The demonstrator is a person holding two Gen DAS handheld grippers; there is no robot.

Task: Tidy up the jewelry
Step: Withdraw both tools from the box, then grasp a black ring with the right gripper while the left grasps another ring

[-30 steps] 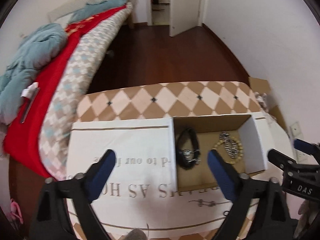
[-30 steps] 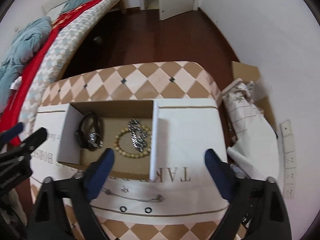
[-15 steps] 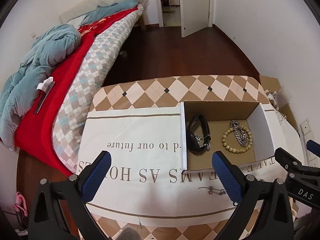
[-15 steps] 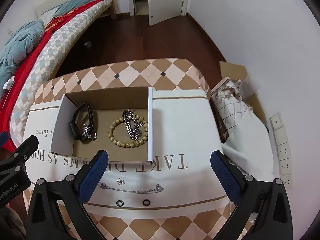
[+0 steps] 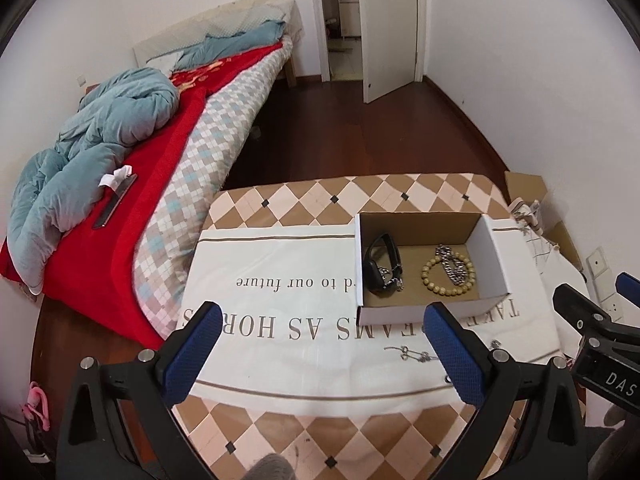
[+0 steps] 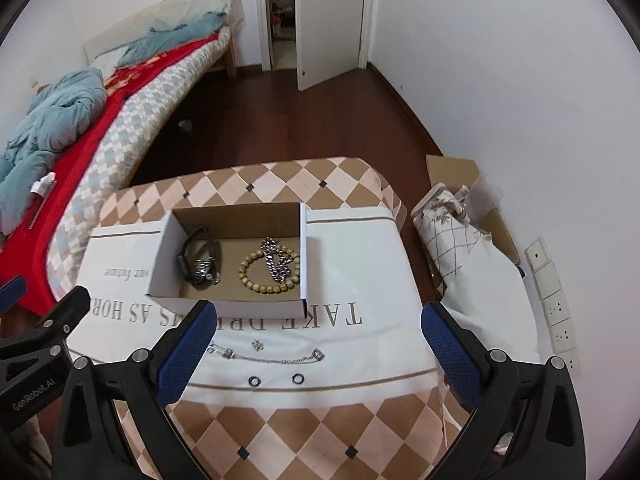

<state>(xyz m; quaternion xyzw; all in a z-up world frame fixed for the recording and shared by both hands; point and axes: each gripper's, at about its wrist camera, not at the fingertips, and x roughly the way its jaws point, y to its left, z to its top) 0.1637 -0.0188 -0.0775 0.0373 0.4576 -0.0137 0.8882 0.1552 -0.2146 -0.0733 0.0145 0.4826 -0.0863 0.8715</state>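
Note:
An open cardboard box (image 6: pixel 160 260) (image 5: pixel 496 256) sits on a white printed cloth (image 6: pixel 360 264) on the checkered table. Inside lie a black watch (image 6: pixel 196 258) (image 5: pixel 380 264), a beaded bracelet (image 6: pixel 250 276) (image 5: pixel 430 278) and a silver chain (image 6: pixel 276 260) (image 5: pixel 452 264). On the cloth in front of the box lie a thin silver chain (image 6: pixel 268 357) (image 5: pixel 412 354), a small stud (image 6: pixel 256 345) and two small rings (image 6: pixel 276 379). My left gripper (image 5: pixel 320 354) and my right gripper (image 6: pixel 320 354) are both open and empty, held above the table's near edge.
A bed (image 5: pixel 168 168) with a red blanket and blue duvet stands left of the table. A patterned bag (image 6: pixel 448 232) and flat cardboard (image 6: pixel 452 168) sit right of the table by the wall. A door (image 6: pixel 328 20) stands ajar at the back.
Both grippers have pulled back and risen from the box, so more of the room and the near table show. The jewelry has not moved.

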